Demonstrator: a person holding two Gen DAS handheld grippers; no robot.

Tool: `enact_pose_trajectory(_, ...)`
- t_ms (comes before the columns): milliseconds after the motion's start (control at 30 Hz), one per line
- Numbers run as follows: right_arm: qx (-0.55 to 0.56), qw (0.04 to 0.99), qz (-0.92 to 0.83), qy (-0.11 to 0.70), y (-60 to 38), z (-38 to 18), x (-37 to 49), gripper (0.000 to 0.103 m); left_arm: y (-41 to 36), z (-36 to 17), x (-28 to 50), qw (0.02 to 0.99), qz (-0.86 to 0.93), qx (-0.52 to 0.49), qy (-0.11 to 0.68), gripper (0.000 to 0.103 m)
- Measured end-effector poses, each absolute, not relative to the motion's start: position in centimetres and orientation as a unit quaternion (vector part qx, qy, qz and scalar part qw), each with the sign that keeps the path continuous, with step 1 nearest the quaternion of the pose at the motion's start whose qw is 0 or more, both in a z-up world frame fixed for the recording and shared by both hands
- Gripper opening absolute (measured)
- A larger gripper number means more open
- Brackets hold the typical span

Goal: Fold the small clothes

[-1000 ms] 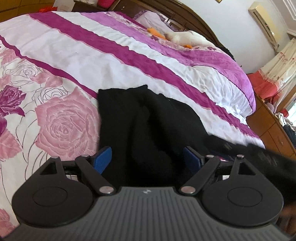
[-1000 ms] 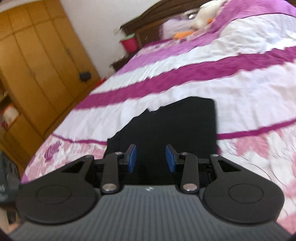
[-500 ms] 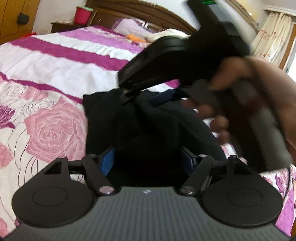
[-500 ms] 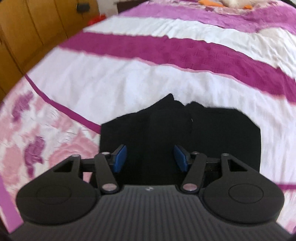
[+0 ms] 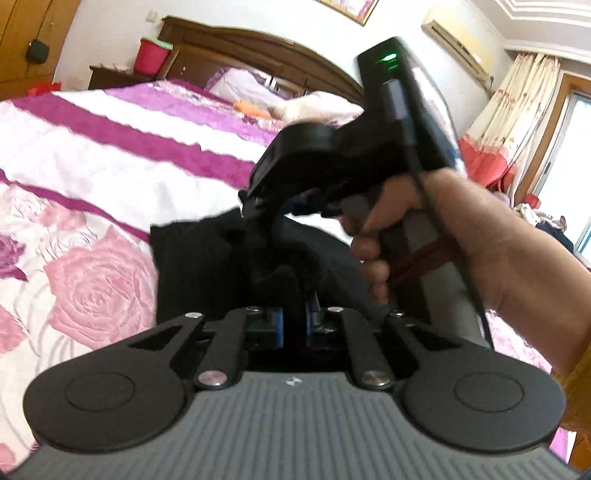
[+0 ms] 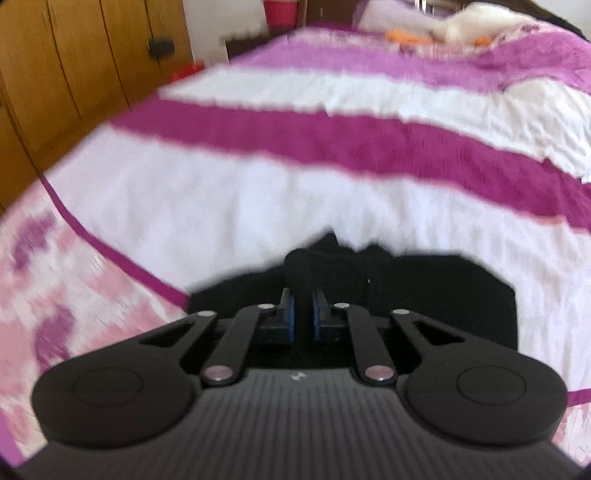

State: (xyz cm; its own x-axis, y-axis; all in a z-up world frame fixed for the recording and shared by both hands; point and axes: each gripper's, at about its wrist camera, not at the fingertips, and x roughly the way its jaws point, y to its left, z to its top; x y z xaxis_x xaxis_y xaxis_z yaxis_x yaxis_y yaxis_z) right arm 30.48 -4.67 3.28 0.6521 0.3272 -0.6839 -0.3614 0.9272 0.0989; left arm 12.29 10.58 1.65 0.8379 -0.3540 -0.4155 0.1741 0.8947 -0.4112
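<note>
A black garment lies bunched on the pink and white bedspread. My left gripper is shut on a fold of the black cloth at its near edge. My right gripper is shut on a raised fold of the same garment. In the left wrist view the right gripper's body and the hand holding it hang just above the garment, close in front of the left gripper.
The bed has magenta stripes and rose print. A pillow and white plush toy lie at the headboard. A wooden wardrobe stands left, curtains right.
Both grippers have closed from open onto folds of the black garment. The right gripper has come in over the garment, near the left one.
</note>
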Motion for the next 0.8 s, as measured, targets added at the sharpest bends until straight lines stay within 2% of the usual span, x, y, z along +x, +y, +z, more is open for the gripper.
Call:
enact_pose_trajectory(200, -0.021, 0.903, 0.241, 0.355, -1.9, 5.0, 29.5, 0.009, 12.6, 2.8, 10.3, 0.953, -0.101, -0.172, 0.23, 0.012)
enact_pose_trajectory(400, -0.046, 0.882, 0.258, 0.391, 1.4, 0.1, 30.1, 0.012, 14.3, 0.5, 11.0, 0.933, -0.054, -0.168, 0.314, 0.013)
enact_pose_trajectory(467, -0.035, 0.887, 0.255, 0.384, 1.0, -0.5, 29.7, 0.013, 14.5, 0.2, 10.9, 0.929, -0.047, -0.173, 0.324, 0.019)
enact_pose_trajectory(600, 0.009, 0.883, 0.282, 0.374, -1.5, 1.8, 28.1, 0.016, 15.0, 0.9, 10.3, 0.929, -0.036, -0.174, 0.324, 0.043)
enact_pose_trajectory(767, 0.039, 0.889, 0.296, 0.346, -7.2, 4.8, 24.4, 0.016, 15.8, 3.0, 9.2, 0.939, -0.021, -0.187, 0.289, 0.054)
enact_pose_trajectory(800, 0.039, 0.895, 0.285, 0.342, -8.6, 5.1, 23.4, 0.016, 16.1, 3.3, 9.3, 0.942, -0.017, -0.185, 0.281, 0.06)
